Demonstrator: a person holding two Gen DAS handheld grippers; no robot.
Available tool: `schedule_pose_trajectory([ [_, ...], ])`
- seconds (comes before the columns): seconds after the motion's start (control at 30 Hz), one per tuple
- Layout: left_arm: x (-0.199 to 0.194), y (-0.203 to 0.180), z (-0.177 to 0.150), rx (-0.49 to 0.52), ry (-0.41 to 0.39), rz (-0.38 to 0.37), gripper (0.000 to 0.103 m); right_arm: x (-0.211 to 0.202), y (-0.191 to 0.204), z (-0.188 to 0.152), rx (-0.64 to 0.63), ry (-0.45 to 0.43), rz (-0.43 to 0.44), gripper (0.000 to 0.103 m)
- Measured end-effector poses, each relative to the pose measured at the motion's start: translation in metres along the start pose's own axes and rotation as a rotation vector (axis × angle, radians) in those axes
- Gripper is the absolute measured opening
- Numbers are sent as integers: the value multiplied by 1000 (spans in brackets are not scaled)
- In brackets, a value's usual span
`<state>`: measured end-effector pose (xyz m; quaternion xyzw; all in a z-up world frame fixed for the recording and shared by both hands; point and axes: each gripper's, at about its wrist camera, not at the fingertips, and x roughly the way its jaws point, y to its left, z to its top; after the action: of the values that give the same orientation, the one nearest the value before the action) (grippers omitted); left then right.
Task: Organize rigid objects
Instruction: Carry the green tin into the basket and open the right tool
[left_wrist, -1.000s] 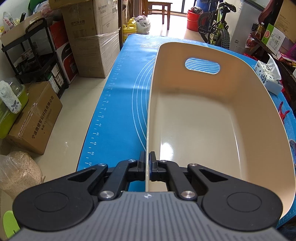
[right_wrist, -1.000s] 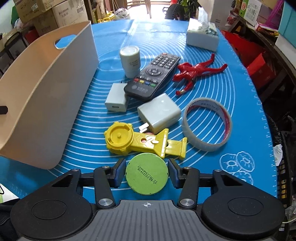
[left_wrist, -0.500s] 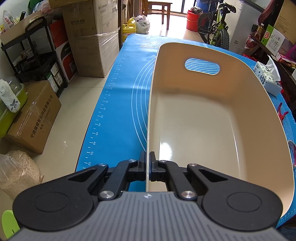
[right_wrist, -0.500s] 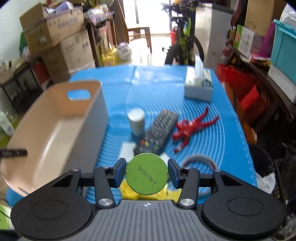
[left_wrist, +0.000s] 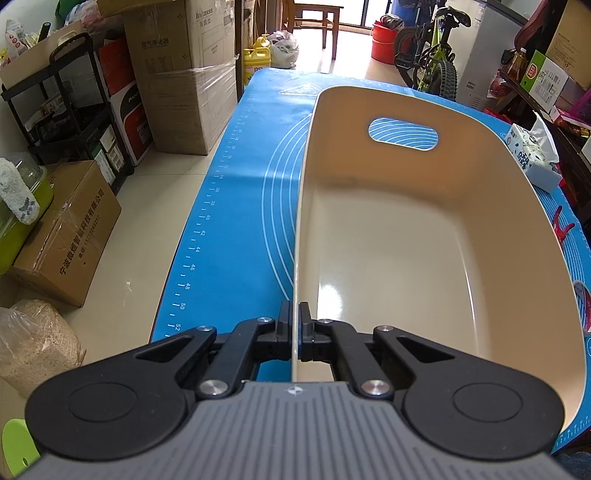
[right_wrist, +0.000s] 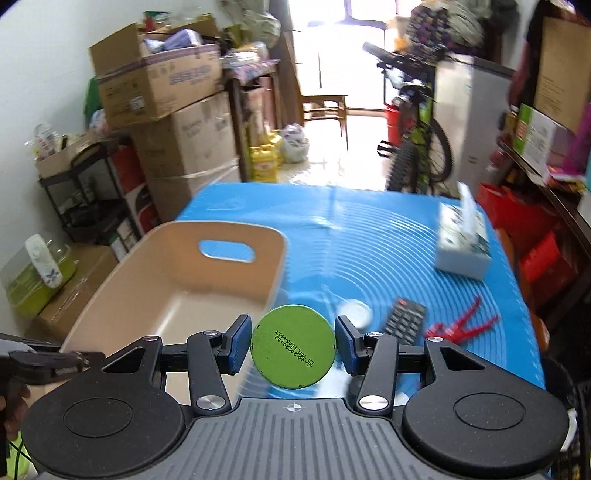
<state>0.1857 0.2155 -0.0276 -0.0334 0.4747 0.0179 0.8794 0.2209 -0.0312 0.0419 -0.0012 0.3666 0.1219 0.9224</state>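
A beige bin with a handle slot stands empty on the blue mat. My left gripper is shut on the bin's near left wall, one finger on each side of it. In the right wrist view my right gripper is shut on a round green tin, printed bottom towards the camera, held in the air by the bin's right wall. The left gripper shows at the bin's near edge. On the mat lie a white cup, a black remote and a red figure.
A tissue box stands at the mat's far right. Cardboard boxes and a black rack line the floor on the left. A bicycle leans beyond the table's far end.
My right gripper has risen off the mat with the green tin and swung left towards the bin, so the yellow toy, chargers and tape ring have dropped out of view. The left gripper has not moved.
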Motion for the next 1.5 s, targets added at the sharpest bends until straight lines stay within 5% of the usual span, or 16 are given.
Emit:
schedule_pose_trajectory([
  [0.43, 0, 0, 0, 3, 0, 1, 3, 43, 61, -6, -96, 46, 60, 55],
  [0.73, 0, 0, 1, 4, 1, 2, 3, 76, 84, -28, -153, 188, 71, 54],
  [1.5, 0, 0, 0, 6, -1, 2, 3, 80, 116, -43, -270, 210, 87, 53],
])
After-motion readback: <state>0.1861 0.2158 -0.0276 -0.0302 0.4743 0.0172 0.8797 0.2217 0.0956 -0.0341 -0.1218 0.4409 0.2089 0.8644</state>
